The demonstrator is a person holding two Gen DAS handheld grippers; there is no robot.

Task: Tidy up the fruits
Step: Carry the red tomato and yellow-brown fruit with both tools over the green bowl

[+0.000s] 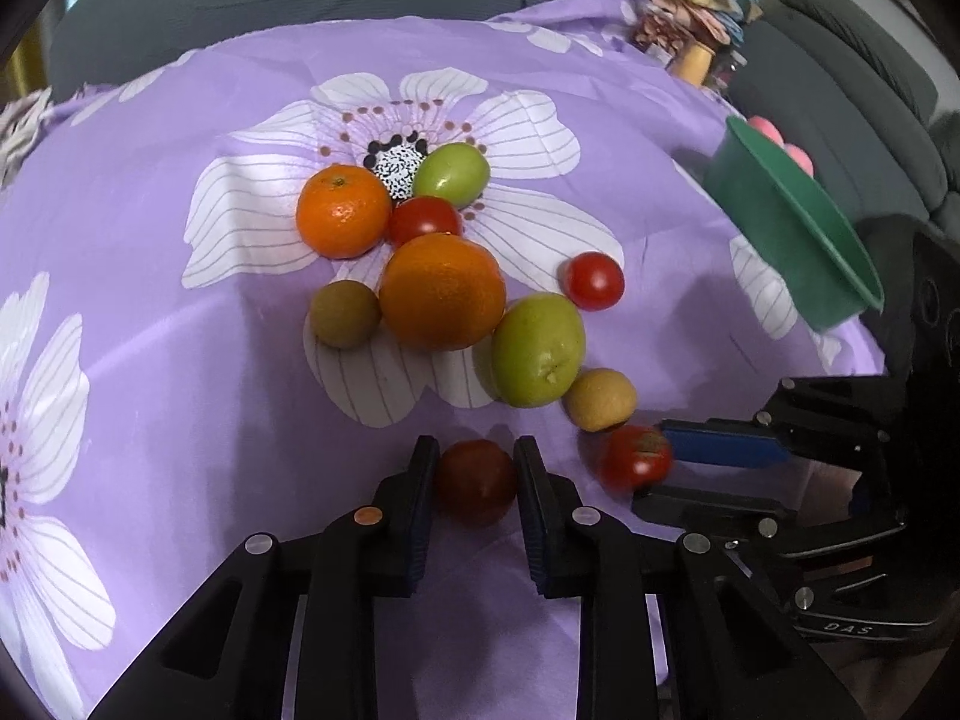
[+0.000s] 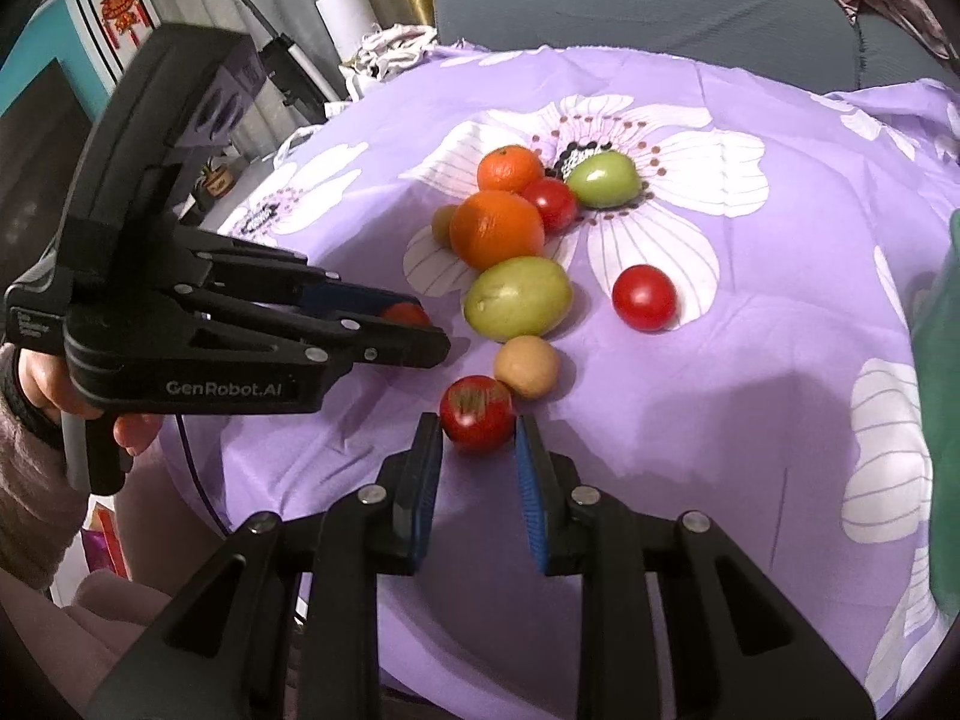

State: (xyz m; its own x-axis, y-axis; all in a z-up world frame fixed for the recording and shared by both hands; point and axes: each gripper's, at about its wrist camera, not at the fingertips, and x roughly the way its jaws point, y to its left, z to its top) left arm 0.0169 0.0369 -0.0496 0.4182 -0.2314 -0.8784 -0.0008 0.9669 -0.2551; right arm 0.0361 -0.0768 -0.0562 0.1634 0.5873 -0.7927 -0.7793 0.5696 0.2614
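Observation:
Fruit lies clustered on a purple flowered cloth (image 1: 180,360). My left gripper (image 1: 474,450) is shut on a dark red tomato (image 1: 474,483) that fills the gap between its pads; in the right wrist view the same gripper (image 2: 429,324) comes in from the left with that tomato (image 2: 405,313) at its tips. My right gripper (image 2: 478,426) is shut on another red tomato (image 2: 477,414), pinched at the fingertips next to a small tan fruit (image 2: 527,366). In the left wrist view the right gripper (image 1: 651,462) holds its tomato (image 1: 633,462) at the lower right.
On the cloth sit two oranges (image 1: 443,291) (image 1: 343,211), two green fruits (image 1: 538,350) (image 1: 451,173), two more tomatoes (image 1: 593,281) (image 1: 423,219) and a brownish fruit (image 1: 343,314). A green bowl (image 1: 798,228) holding pink items stands at the right edge. A grey sofa lies behind.

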